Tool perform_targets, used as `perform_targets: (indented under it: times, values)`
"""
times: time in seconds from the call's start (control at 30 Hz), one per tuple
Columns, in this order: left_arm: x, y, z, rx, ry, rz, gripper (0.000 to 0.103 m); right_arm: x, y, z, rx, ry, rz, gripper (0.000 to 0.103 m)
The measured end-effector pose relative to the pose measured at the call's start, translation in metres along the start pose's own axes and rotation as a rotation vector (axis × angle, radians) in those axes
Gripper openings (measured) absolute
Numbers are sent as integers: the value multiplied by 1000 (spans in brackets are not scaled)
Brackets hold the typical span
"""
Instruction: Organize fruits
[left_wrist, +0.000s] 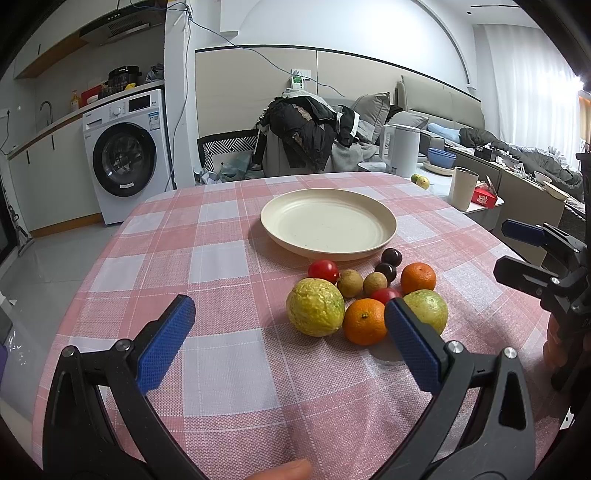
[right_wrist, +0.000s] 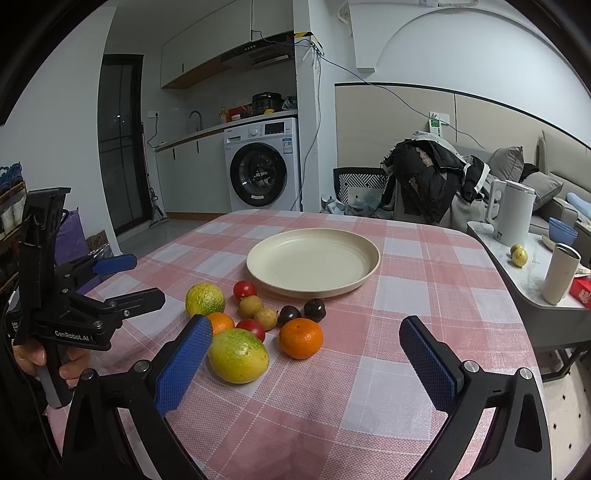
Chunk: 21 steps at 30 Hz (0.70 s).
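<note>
A cream plate (left_wrist: 328, 221) (right_wrist: 313, 260) sits empty on the pink checked tablecloth. In front of it lies a cluster of fruit: two yellow-green fruits (left_wrist: 315, 307) (right_wrist: 238, 355), two oranges (left_wrist: 364, 321) (right_wrist: 301, 338), two red tomatoes (left_wrist: 323, 270) (right_wrist: 244, 289), two tan longans (left_wrist: 350, 283) (right_wrist: 251, 306) and two dark plums (left_wrist: 391, 257) (right_wrist: 314, 309). My left gripper (left_wrist: 291, 328) is open and empty, just short of the fruit. My right gripper (right_wrist: 304, 354) is open and empty, near the closest yellow-green fruit and orange.
A side table at the right holds a white kettle (right_wrist: 511, 210), a cup (right_wrist: 560, 273), blue bowls and two small fruits (right_wrist: 519, 255). A chair draped with clothes (left_wrist: 306, 136) stands behind the table. A washing machine (left_wrist: 125, 155) is at the back left.
</note>
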<state>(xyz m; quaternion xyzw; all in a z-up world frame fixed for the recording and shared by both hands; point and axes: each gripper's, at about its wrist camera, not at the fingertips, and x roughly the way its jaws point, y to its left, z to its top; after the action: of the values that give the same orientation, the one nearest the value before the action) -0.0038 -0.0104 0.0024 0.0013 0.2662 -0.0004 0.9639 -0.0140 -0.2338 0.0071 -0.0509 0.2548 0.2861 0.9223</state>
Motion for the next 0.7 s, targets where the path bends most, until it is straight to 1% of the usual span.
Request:
perform_targets:
  times: [0.7]
  values:
    - [0, 0, 0, -1, 0, 0, 102, 0, 0, 0, 0, 3, -1, 103]
